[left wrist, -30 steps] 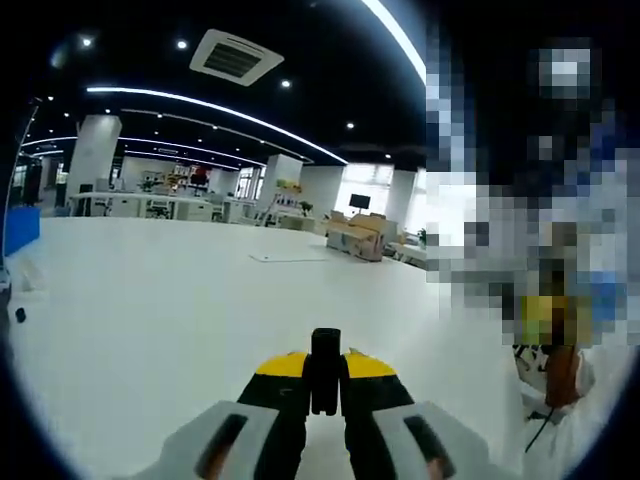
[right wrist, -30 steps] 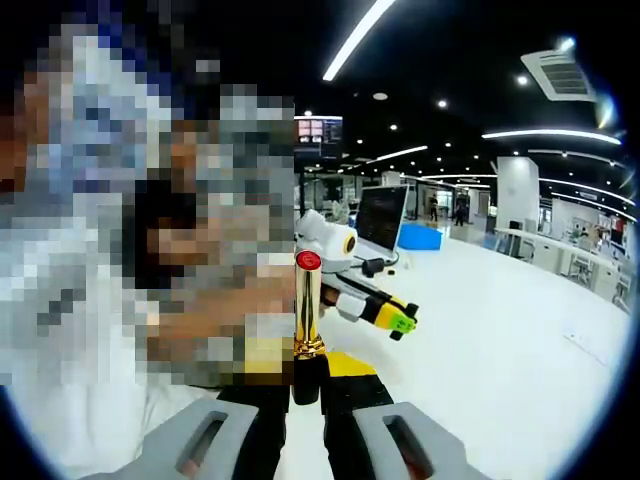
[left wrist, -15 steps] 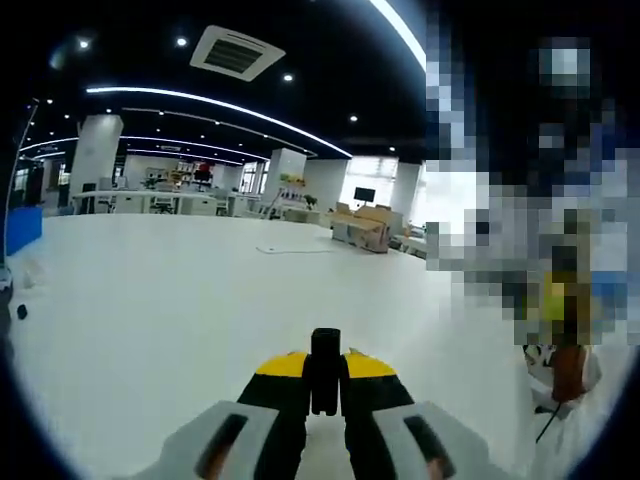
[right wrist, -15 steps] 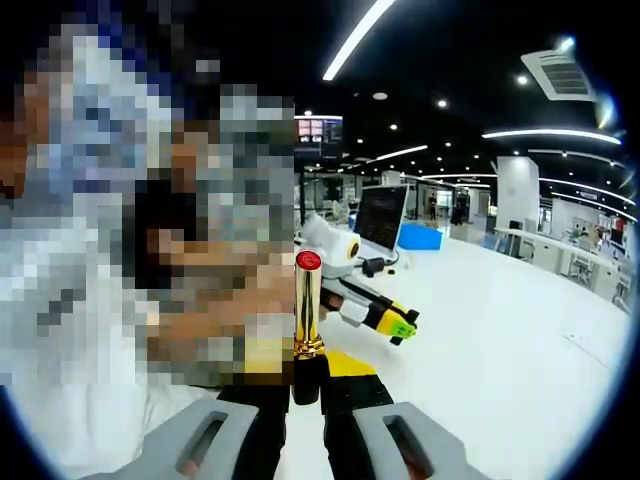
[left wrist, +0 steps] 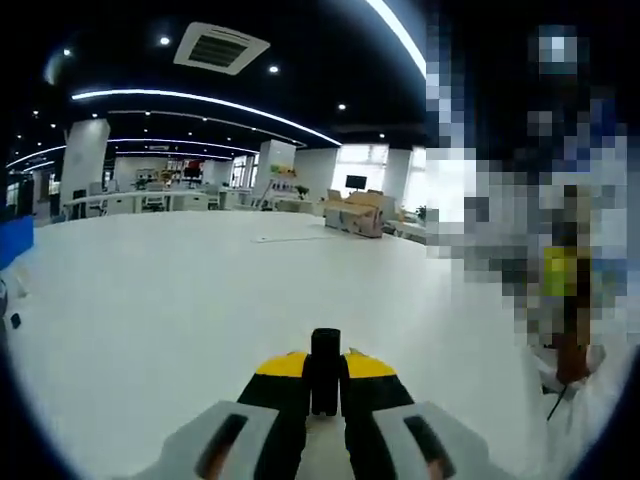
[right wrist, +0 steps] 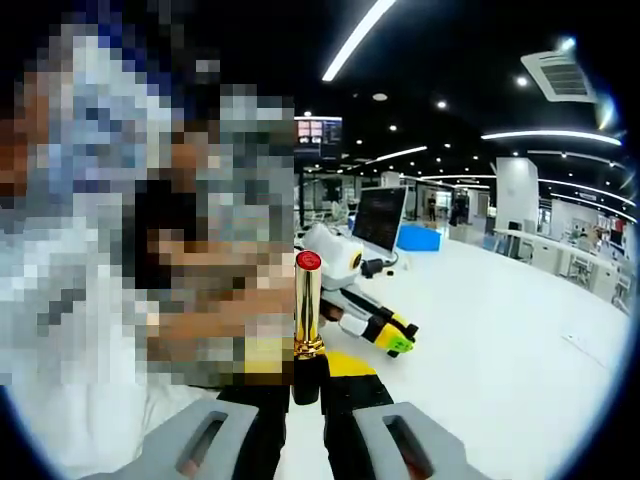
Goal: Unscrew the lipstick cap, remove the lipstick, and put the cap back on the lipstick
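In the left gripper view my left gripper [left wrist: 325, 378] is shut on the small black lipstick cap [left wrist: 325, 352], which stands upright between the yellow-and-black jaw tips above the white table [left wrist: 200, 300]. The right gripper view has my right gripper [right wrist: 309, 378] shut on the black base of the lipstick [right wrist: 308, 310]. Its gold tube stands upright, with the red stick showing at the top. Just behind the lipstick, to its right, the left gripper [right wrist: 380, 330] hangs over the table, pointing right and down. Whether the cap shows there I cannot tell.
A person sits close behind the lipstick, on the left of the right gripper view. A monitor [right wrist: 380, 218] and a blue box [right wrist: 421, 237] stand further back. Cardboard boxes [left wrist: 362, 214] and a flat sheet [left wrist: 283, 238] lie at the table's far end.
In the right gripper view the left gripper has dipped slightly lower. The left gripper view has tilted a little with it. The lipstick and the right gripper have held still.
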`<state>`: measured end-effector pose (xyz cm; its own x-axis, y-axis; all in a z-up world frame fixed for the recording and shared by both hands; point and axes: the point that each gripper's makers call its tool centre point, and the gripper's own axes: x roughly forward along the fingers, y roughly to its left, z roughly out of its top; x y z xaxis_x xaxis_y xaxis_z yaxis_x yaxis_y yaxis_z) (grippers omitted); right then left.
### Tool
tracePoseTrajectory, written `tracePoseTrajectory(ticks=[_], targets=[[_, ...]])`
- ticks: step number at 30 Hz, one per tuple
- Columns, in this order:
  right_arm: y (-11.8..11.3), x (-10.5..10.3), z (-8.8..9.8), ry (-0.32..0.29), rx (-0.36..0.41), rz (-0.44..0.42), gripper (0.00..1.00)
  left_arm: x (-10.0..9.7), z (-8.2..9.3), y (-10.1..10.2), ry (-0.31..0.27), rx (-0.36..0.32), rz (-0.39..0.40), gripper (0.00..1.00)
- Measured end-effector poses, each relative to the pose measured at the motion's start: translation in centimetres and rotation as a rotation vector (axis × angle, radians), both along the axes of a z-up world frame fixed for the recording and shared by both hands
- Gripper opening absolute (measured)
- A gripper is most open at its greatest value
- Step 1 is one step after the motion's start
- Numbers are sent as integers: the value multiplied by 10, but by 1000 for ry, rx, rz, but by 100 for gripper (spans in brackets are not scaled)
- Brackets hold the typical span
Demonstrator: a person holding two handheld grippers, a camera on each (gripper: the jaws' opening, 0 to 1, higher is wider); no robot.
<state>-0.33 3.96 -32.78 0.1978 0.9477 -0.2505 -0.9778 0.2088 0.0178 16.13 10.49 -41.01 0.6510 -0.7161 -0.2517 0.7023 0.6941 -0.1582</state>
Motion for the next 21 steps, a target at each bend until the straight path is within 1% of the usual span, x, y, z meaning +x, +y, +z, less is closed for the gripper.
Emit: tracePoseTrajectory(ticks=[4,10,12,14,17,21], targets=[[-1,0,1,-1,3,1,11,0,-4,0,2,19,0,13],[-1,1,1,-1,2,-3,11,-1,-3,-1,1,18,-5,13],[-1,0,1,-2,0,-1,11,-1,-4,1,-9,40,-8,13],[0,0,1,-3,-1,0,11,-1,-6,1,-7,52,-14,14],[0,0,0,-2,-2,0,11,-1,-5,1,10,33,-15,15],[0,1,0,0,-3,0,11,0,-2,2,7,28,-7,15]])
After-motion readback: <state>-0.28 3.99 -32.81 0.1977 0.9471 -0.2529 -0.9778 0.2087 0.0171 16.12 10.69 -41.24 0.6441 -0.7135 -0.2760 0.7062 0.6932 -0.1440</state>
